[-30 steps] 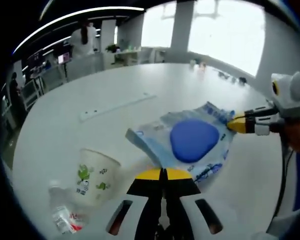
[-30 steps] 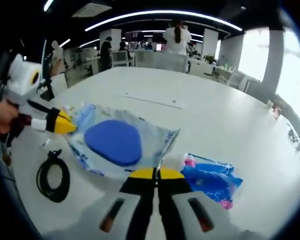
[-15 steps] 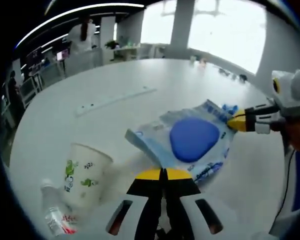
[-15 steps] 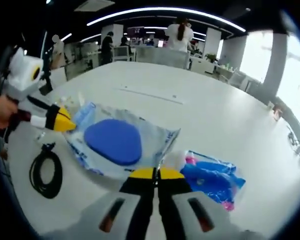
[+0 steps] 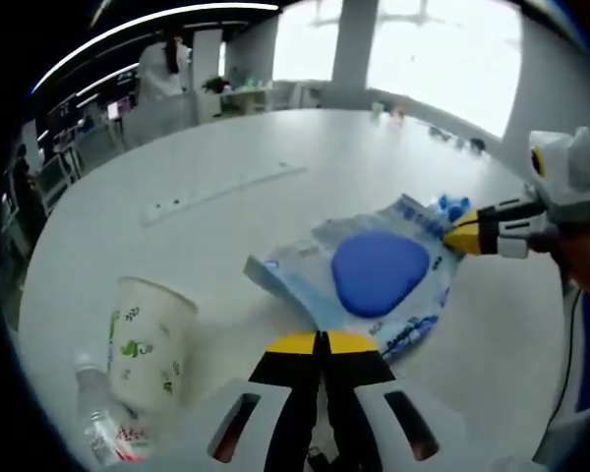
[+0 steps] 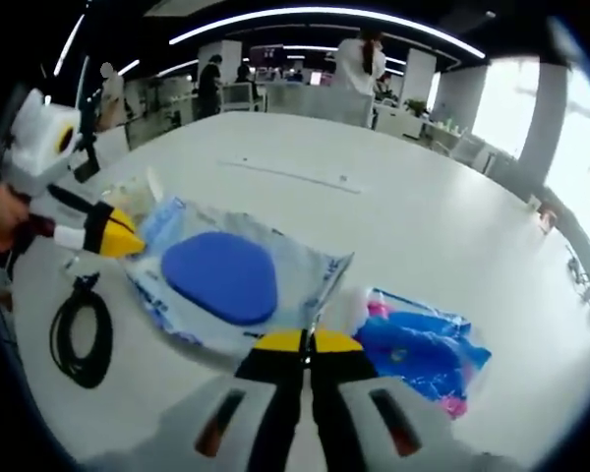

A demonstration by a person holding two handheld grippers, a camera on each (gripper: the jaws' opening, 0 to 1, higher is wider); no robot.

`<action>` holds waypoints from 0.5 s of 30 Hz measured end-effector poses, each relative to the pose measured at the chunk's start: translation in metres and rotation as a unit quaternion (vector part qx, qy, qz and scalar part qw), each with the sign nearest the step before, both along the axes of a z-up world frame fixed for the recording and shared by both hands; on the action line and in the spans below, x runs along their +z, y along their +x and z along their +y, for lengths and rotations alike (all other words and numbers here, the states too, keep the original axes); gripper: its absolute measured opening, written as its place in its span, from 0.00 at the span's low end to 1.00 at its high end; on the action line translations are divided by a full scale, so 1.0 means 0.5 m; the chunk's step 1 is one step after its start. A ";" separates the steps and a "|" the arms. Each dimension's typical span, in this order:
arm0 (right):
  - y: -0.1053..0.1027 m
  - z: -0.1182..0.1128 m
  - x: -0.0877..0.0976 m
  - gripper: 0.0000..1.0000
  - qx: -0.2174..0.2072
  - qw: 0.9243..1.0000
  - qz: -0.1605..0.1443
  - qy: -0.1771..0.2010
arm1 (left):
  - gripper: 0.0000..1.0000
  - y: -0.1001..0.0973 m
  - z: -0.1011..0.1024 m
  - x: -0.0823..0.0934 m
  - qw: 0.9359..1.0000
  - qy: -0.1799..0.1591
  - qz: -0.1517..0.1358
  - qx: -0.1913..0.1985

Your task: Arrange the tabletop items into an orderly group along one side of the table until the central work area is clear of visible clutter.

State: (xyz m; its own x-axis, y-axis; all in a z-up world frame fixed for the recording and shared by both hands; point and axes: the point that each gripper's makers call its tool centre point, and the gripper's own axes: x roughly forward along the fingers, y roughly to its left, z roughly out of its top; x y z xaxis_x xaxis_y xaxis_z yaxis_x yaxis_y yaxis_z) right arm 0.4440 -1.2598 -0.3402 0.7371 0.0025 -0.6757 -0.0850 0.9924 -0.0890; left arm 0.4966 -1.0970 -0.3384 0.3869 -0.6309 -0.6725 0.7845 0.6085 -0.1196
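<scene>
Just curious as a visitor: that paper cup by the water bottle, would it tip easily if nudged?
Probably. The paper cup stands upright, tall and narrow at the base, and looks empty, so likely light and apt to tip and roll. Its thin wall would probably crush under firm tongs. The bottle beside it might block a fall that way.

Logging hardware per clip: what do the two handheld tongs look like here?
Both match. The left tongs and right tongs have black jaws tipped in yellow. Seen from across, each carries a white housing with a yellow-ringed round part behind a white and black neck, as on the right tongs' body. A dark cable hangs below it.
</scene>
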 end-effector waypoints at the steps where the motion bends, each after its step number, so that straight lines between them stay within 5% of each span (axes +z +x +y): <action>1: -0.001 0.000 -0.001 0.00 0.001 1.000 0.002 -0.001 | 0.00 0.000 0.000 -0.002 1.000 0.001 0.001 -0.001; 15: -0.006 0.003 -0.021 0.00 0.001 1.000 0.012 0.000 | 0.00 -0.002 0.002 -0.021 1.000 0.012 0.003 -0.006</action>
State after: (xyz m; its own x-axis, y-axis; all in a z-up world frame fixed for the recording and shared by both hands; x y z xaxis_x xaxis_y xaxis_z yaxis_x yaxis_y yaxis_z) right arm 0.4408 -1.2583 -0.3506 0.7210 0.0037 -0.6929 -0.0886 0.9923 -0.0869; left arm 0.4955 -1.0962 -0.3487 0.3762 -0.6186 -0.6898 0.7905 0.6026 -0.1093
